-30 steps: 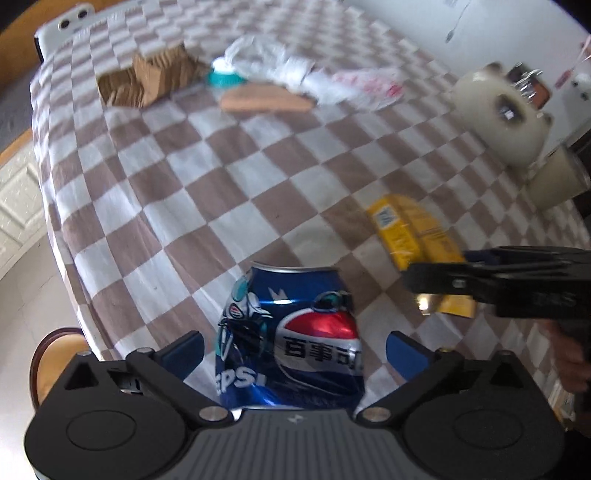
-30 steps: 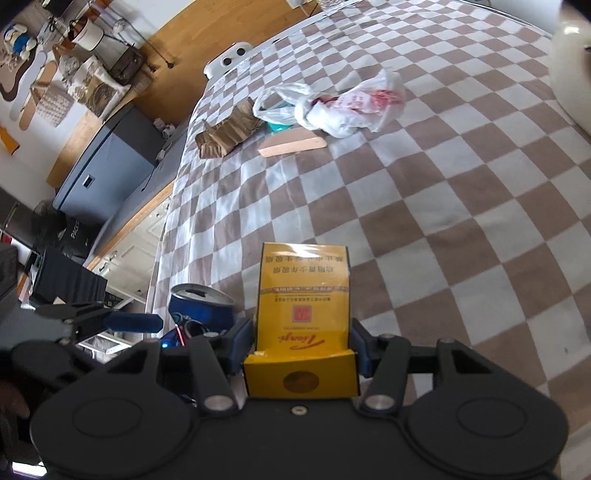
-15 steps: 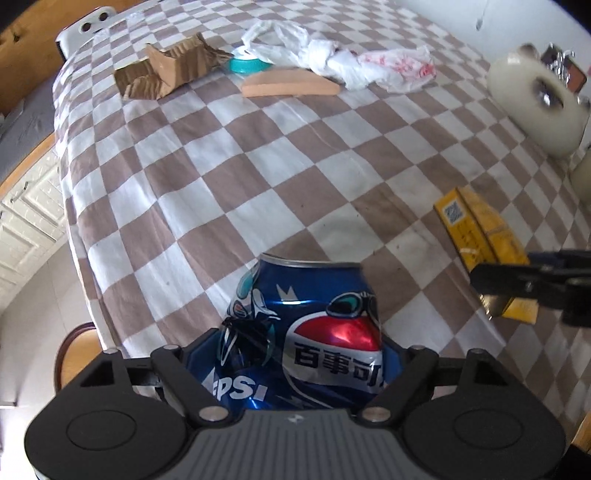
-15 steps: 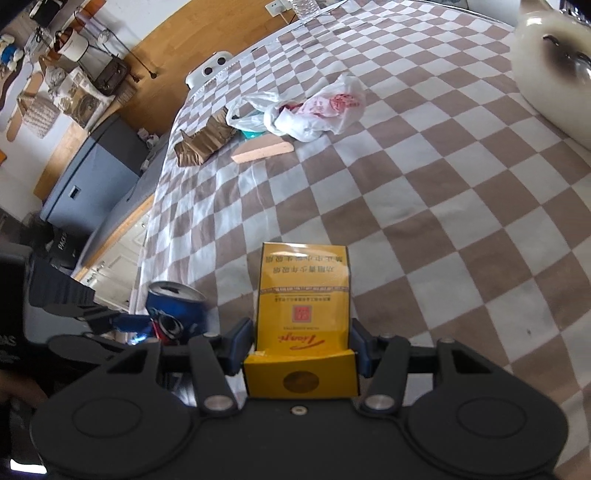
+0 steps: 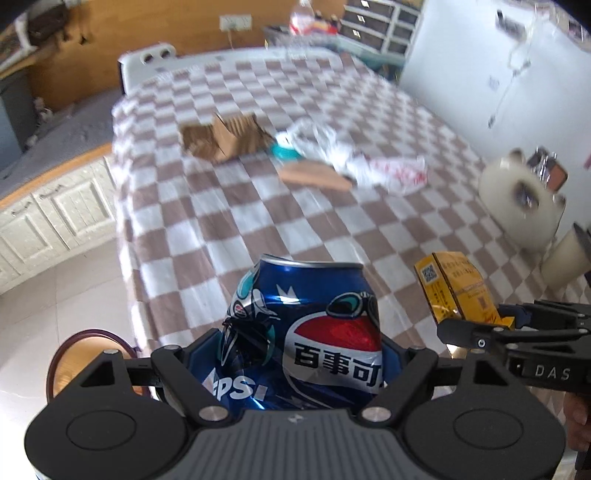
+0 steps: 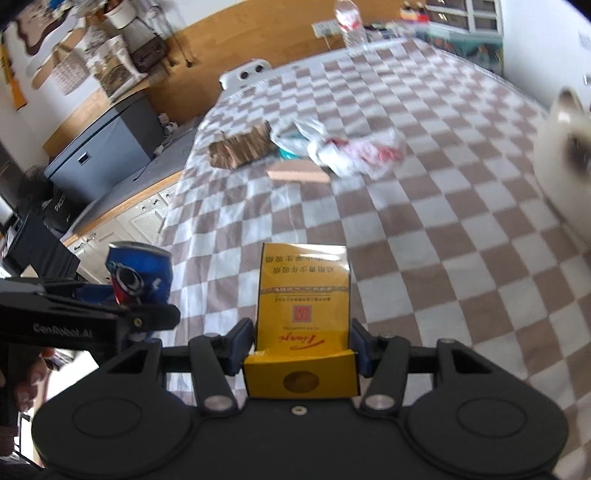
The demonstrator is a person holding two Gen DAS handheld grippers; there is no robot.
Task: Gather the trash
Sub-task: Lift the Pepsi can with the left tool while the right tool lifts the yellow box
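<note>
My left gripper (image 5: 301, 354) is shut on a dented blue Pepsi can (image 5: 306, 325), lifted off the checked tablecloth (image 5: 258, 221). The same can (image 6: 142, 275) shows at the left of the right wrist view. A yellow cigarette pack (image 6: 304, 306) is clamped in my right gripper (image 6: 303, 343), also raised above the cloth. That pack (image 5: 456, 288) and the right gripper (image 5: 480, 332) appear at the right of the left wrist view. Further back lie torn cardboard (image 5: 225, 138), a flat tan piece (image 5: 314, 175), a teal object (image 5: 284, 151) and a crumpled white plastic bag (image 5: 369, 166).
A cream plush toy (image 5: 521, 199) sits at the table's right side. A white device (image 5: 147, 64) rests at the far table edge, a water bottle (image 6: 349, 22) behind it. Left of the table are white cabinets (image 5: 55, 210) and a round stool (image 5: 88, 354) on the floor.
My left gripper closed on the Pepsi can and lifted it off the cloth. The right gripper rose with the yellow pack. Both views tipped upward, showing more of the room.
</note>
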